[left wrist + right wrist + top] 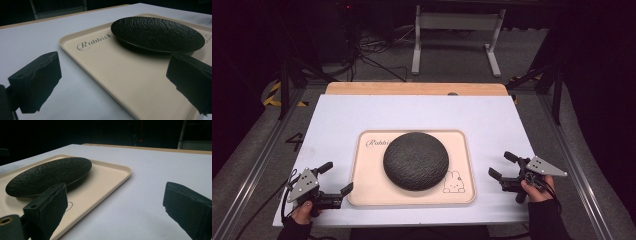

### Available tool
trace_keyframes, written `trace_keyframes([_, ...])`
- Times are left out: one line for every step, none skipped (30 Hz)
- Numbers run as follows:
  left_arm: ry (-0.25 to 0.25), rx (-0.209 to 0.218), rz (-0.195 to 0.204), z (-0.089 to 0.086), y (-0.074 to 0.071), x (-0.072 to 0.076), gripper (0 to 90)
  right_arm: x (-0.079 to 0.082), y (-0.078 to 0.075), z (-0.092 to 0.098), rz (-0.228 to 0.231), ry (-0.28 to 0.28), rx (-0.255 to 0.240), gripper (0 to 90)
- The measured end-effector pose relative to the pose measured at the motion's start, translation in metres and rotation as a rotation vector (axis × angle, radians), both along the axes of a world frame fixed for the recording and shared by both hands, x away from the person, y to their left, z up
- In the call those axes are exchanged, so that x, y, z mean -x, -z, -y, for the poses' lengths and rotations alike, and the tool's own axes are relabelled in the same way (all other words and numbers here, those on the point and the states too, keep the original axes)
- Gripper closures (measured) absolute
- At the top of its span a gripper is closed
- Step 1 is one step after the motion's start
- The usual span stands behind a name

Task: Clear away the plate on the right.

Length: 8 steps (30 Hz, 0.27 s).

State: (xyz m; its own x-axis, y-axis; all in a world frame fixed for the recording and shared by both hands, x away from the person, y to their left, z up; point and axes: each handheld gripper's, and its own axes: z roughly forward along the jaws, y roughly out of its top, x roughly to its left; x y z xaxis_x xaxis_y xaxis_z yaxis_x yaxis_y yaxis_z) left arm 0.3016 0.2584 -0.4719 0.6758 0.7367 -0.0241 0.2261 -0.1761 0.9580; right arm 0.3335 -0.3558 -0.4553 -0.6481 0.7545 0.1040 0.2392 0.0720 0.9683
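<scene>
Right now the tray [362, 192] lies along the desk's [337, 115] near edge, long side left to right, carrying the black plate [416, 161]. My left gripper [336, 179] straddles the tray's near-left corner, fingers wide; my right gripper [501, 165] waits just off its right edge, equally wide, holding nothing.

A round black plate [416, 160] with a rough, pebbled surface is seen lying flat in the middle of a cream tray [365, 192]. The tray, printed with script lettering and a small rabbit drawing, is set squarely on the white tabletop [337, 115].
</scene>
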Motion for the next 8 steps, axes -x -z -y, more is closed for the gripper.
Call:
trace_keyframes([0.0, 0.0, 0.001, 0.0, 0.0, 0.0, 0.5, 0.0, 0.0, -0.0002, -0.002, -0.001, 0.004, 6.2])
trace_keyframes([0.0, 0.0, 0.001, 0.0, 0.0, 0.0, 0.5, 0.0, 0.0, -0.0002, -0.002, -0.001, 0.004, 6.2])
trace_keyframes([0.0, 0.0, 0.0, 0.0, 0.0, 0.0001, 0.5, -0.0001, 0.0, -0.001, 0.0, -0.009, 0.011, 5.9])
trace_keyframes([0.0, 0.0, 0.0, 0.0, 0.0, 0.0001, 0.5, -0.0002, 0.0, -0.0013, 0.002, -0.014, 0.014, 5.9])
trace_keyframes([0.0, 0.0, 0.0, 0.0, 0.0, 0.0, 0.5, -0.0003, 0.0, -0.0014, 0.0, -0.015, 0.014, 5.8])
trace_keyframes([0.0, 0.0, 0.0, 0.0, 0.0, 0.0, 0.6, -0.0004, 0.0, -0.0013, 0.0, -0.015, 0.015, 5.6])
trace_keyframes([0.0, 0.001, 0.0, 0.0, 0.0, 0.0, 0.5, -0.0005, 0.0, -0.0012, -0.002, -0.016, 0.013, 5.1])
trace_keyframes([0.0, 0.001, 0.0, 0.0, 0.0, 0.0, 0.5, -0.0005, 0.0, -0.0011, -0.002, -0.016, 0.013, 5.0])
